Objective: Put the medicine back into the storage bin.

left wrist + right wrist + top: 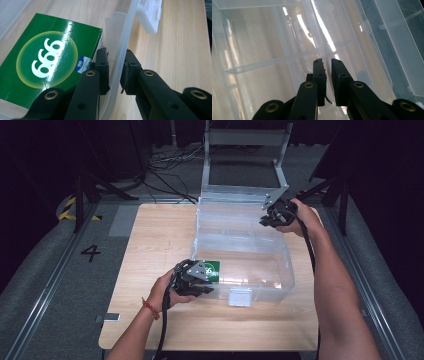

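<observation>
Clear plastic is what both tools meet: the left hand-held gripper (116, 72) pinches the near wall of the storage box (287, 265), and the right hand-held gripper (328, 75), jaws nearly pressed together, seems to clamp its far-right rim. I judge the box is being steadied, and next needs an even lift or slide across the wooden counter (150, 240). The left gripper view reads "999" on the green carton (47, 57) in the near-left corner.

A light wooden table (155, 240) carries a clear plastic storage box (240, 240) with its lid open.
</observation>
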